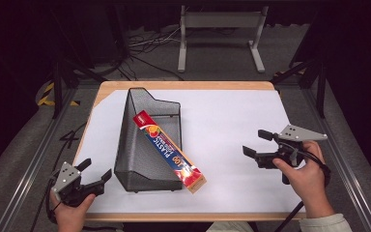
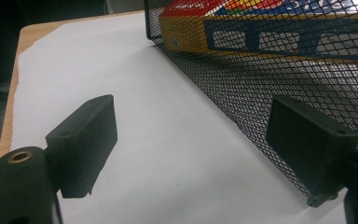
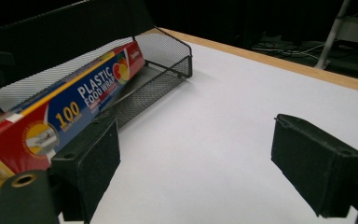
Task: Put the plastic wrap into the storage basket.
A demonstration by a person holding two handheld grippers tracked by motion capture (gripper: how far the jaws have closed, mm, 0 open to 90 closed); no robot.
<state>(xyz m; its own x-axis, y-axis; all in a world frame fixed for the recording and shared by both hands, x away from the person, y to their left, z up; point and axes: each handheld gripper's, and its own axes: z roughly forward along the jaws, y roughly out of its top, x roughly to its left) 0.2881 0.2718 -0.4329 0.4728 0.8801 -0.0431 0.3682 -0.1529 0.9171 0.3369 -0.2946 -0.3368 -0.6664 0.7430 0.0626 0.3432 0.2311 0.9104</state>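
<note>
The long red, blue and yellow cardboard box of plastic food wrap (image 1: 170, 152) lies slantwise in the black wire-mesh tray (image 1: 130, 145), its far end resting inside the tray and its near end sticking out over the tray's low near-right rim, above the white sheet (image 1: 232, 125) that covers the wooden table (image 1: 183, 85). In the right gripper view the box (image 3: 60, 109) reads "PLASTIC FOOD WRAP" and "100". The tray stands on the left half of the table, taller at its far end. The left tool (image 1: 95, 177) sits at the near-left corner of the table, just beside the tray's left wall, jaws spread apart and empty; whether one jaw brushes the mesh is hard to tell. The right tool (image 1: 257, 143) is well apart at the right, jaws likewise wide and holding nothing, pointing left toward the box.
</note>
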